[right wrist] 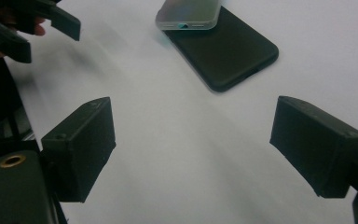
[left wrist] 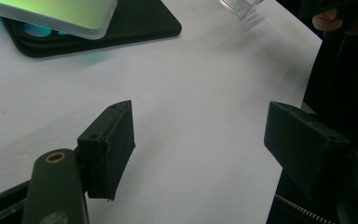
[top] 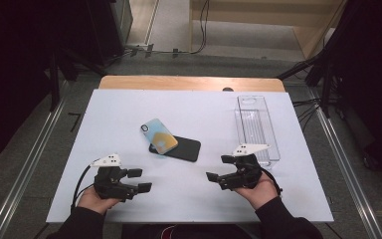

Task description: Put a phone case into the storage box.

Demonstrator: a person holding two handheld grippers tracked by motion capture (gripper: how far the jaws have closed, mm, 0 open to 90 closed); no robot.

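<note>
A phone with a blue and yellow back [top: 159,135] lies slanted across one end of a black phone case [top: 181,148] in the middle of the white table [top: 109,109]. My left gripper [top: 140,180] rests low near the front left, jaws open and empty, pointing right. My right gripper [top: 219,168] is at the front right, also open and empty, pointing left toward the case. In the left gripper view its own jaws [left wrist: 203,140] stand wide over bare table, with the case [left wrist: 121,28] beyond. In the right gripper view the jaws [right wrist: 196,140] frame the case [right wrist: 228,51] and phone [right wrist: 189,14].
A clear plastic bin [top: 256,127] stands lengthwise at the right of the table, just beyond my right gripper. The table's wooden far edge [top: 189,82] shows behind the white top. Dark stands and cables flank the table on the floor.
</note>
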